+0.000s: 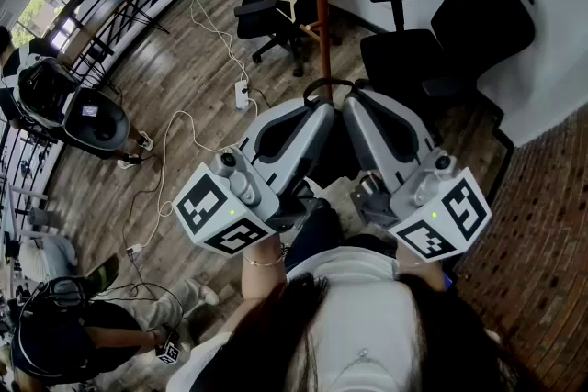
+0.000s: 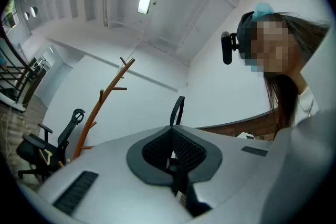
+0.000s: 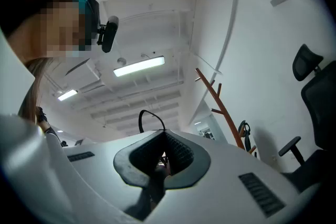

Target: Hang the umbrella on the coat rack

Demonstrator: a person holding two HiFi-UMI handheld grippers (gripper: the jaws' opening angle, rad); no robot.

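A black folded umbrella is held upright between my two grippers, close to my body. Its strap loop sticks up past the jaws and also shows as the strap loop in the left gripper view and the strap loop in the right one. My left gripper and right gripper are both shut on the umbrella from opposite sides. The orange-brown coat rack stands just beyond them, with pegs high on the coat rack and the coat rack.
Black office chairs flank the rack, and a wooden hanger rests by the left one. Cables and a power strip lie on the wood floor. A brick wall rises at right; a seated person is at lower left.
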